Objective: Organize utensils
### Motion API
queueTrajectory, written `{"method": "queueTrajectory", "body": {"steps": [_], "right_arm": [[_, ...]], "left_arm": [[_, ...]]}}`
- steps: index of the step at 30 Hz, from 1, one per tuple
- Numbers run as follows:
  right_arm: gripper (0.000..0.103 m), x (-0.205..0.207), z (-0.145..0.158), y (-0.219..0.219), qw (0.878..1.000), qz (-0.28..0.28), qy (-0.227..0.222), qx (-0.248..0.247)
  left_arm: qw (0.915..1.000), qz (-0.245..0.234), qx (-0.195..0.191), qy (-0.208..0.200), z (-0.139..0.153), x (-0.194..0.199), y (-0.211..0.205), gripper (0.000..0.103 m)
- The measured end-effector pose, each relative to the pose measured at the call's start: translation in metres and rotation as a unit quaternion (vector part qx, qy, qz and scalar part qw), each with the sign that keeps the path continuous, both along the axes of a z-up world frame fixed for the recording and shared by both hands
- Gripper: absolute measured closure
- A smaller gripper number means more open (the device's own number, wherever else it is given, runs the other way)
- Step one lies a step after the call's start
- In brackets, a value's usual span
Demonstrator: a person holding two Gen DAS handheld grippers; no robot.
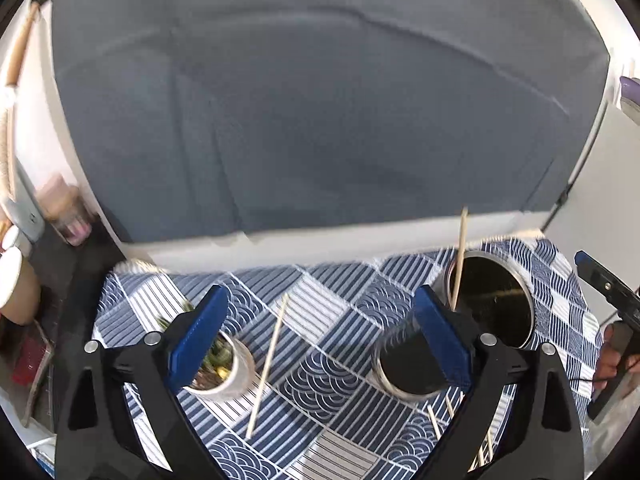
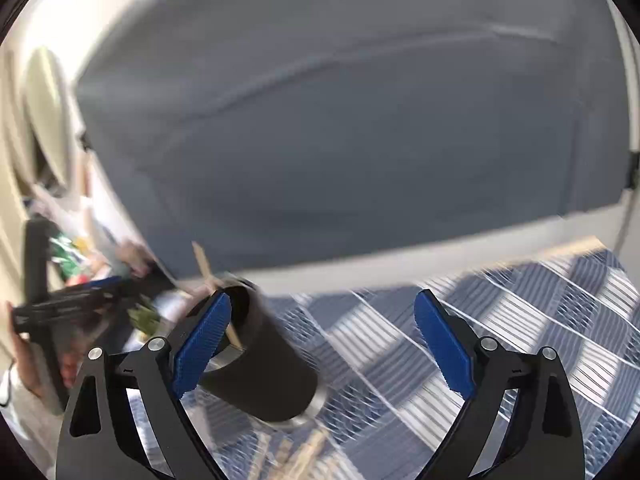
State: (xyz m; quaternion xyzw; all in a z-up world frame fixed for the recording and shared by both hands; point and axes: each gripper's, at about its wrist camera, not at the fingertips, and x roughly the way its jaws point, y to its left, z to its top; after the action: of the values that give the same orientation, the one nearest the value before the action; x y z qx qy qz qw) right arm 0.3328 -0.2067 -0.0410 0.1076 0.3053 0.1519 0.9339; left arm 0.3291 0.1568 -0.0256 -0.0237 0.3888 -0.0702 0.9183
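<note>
Left wrist view: my left tongs (image 1: 320,328) stand wide apart with nothing between the ribbed blue pads (image 1: 198,336), over a table covered by a blue-and-white patterned cloth (image 1: 320,368). One thin wooden chopstick (image 1: 267,366) lies flat on the cloth in the open gap between them. To its left sits a small white pot (image 1: 230,376) with a green plant, partly behind the left pad. To its right stands a dark round cup with a metal rim (image 1: 404,368), and behind that a bigger dark metal can (image 1: 500,300) with another chopstick (image 1: 460,258) leaning upright inside it. More chopsticks (image 1: 436,420) lie on the cloth near the lower right. The cloth's far edge meets a pale ledge, with a grey cushioned back rising behind. I see the other tool (image 1: 608,292) at the right edge.

In the right wrist view, blurred, my right tongs (image 2: 322,340) also gape, holding nothing. The dark cup (image 2: 264,368) is just inside the left pad; whether they touch I cannot tell. Bare cloth (image 2: 520,312) fills the right side.
</note>
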Motion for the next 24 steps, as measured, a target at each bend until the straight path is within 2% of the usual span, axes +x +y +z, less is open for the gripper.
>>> {"method": "queueTrajectory", "body": {"steps": [4, 9, 13, 21, 24], "right_arm": [[0.014, 0.003, -0.031, -0.016, 0.998, -0.024, 0.051, -0.018], [0.014, 0.002, -0.074, -0.023, 0.993, -0.028, 0.108, -0.037], [0.014, 0.003, -0.101, -0.017, 0.988, -0.020, 0.142, -0.065], [0.014, 0.009, -0.125, -0.009, 0.979, 0.000, 0.174, -0.106], [0.014, 0.013, -0.130, -0.011, 0.977, 0.009, 0.185, -0.107]], "left_arm": [[0.9991, -0.021, 0.021, 0.029, -0.024, 0.006, -0.007, 0.011], [0.9955, -0.049, 0.046, 0.066, -0.055, 0.022, -0.015, 0.011], [0.9909, -0.074, 0.087, 0.072, -0.078, 0.039, -0.022, 0.011], [0.9818, -0.108, 0.100, 0.120, -0.123, 0.075, -0.022, 0.011], [0.9786, -0.096, 0.115, 0.141, -0.139, 0.087, -0.022, 0.012]]}}
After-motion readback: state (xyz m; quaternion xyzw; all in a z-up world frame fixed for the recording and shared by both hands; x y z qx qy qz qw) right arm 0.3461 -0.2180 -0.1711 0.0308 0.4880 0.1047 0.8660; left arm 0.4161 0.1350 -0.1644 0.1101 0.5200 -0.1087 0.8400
